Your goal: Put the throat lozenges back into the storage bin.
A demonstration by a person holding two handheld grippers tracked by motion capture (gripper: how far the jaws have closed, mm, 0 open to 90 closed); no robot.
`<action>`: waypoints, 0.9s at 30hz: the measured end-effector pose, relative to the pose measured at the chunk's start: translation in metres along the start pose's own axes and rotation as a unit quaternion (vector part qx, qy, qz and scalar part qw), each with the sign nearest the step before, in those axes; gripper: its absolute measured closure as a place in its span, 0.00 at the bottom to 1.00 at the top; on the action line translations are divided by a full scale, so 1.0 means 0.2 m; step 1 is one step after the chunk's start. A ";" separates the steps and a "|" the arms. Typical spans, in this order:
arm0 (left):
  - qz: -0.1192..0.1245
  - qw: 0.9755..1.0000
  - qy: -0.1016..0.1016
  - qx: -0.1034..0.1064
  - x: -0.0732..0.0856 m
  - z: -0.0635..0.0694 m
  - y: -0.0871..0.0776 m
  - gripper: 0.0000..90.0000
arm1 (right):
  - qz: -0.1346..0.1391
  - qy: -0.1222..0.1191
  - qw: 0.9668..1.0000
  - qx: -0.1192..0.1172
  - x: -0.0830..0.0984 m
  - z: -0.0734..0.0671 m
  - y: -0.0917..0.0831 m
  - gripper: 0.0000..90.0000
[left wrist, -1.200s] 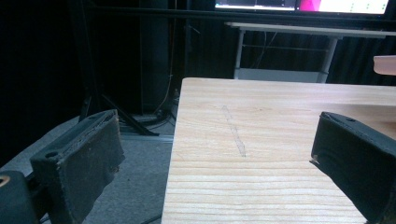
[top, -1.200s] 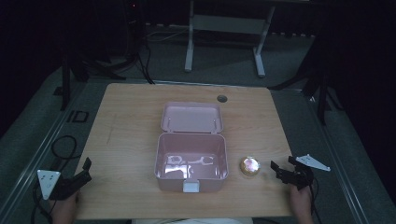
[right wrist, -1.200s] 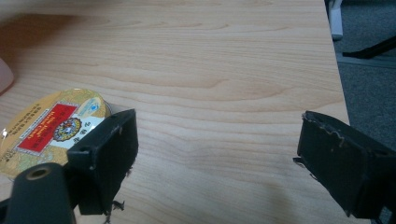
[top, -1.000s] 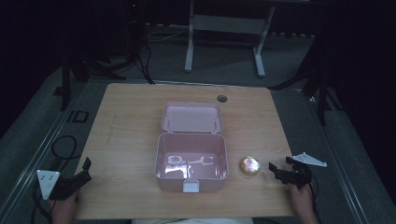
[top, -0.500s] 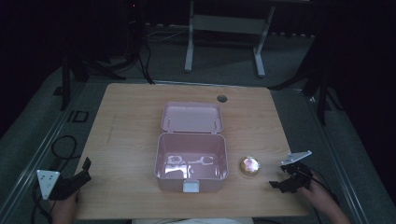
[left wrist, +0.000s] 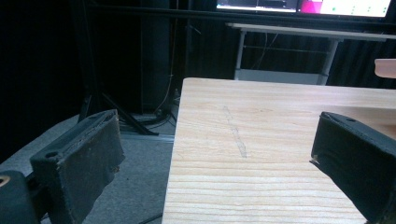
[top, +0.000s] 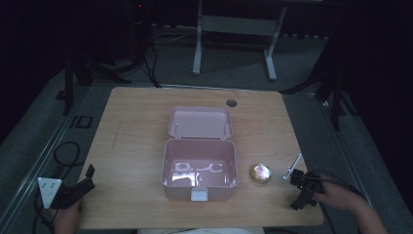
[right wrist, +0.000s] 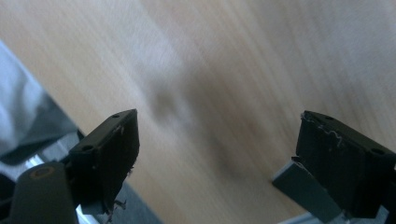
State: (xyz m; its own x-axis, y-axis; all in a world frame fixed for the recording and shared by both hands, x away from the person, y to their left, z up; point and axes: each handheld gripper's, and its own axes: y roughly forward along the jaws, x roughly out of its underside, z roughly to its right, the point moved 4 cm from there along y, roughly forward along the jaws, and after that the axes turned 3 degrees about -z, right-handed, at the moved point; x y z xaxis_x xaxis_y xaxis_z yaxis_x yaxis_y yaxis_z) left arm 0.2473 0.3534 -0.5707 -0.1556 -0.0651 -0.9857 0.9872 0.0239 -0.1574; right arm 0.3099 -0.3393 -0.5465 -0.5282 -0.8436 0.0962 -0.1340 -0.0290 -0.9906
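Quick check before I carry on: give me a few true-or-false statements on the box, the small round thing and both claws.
1. The pink box stands open. True.
2. The round gold object lies inside the box. False: it sits on the table, right of the box.
3. The right claw grips the gold object. False: its jaws are open and empty.
4. The left claw is open near the table's left front corner. True.

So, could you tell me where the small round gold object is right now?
In the high view, the small round gold object sits on the table just right of the open pink box, between it and the right gripper.
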 end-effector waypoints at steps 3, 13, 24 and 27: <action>0.000 1.000 0.001 0.000 0.00 0.00 0.00 0.03 | -0.010 -0.001 1.000 0.004 -0.01 0.01 -0.02 0.14; -0.001 1.000 -0.001 0.000 0.00 0.00 0.00 0.03 | -0.033 -0.002 0.999 -0.003 -0.04 0.02 -0.04 0.14; 0.000 1.000 -0.001 0.001 0.00 0.00 0.00 0.03 | -0.035 -0.024 0.999 0.011 -0.16 0.01 -0.07 0.15; 0.001 1.000 -0.001 0.002 0.00 0.00 0.00 0.03 | -0.036 -0.028 0.999 0.016 -0.20 0.01 -0.08 0.15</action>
State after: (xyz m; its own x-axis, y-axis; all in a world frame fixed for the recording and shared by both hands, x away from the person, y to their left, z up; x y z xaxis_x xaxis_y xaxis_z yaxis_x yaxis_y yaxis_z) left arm 0.2471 0.3536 -0.5707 -0.1544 -0.0670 -0.9857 0.9875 0.0203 -0.1561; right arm 0.3357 -0.3057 -0.5348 -0.4707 -0.8672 0.1627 -0.1424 -0.1073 -0.9840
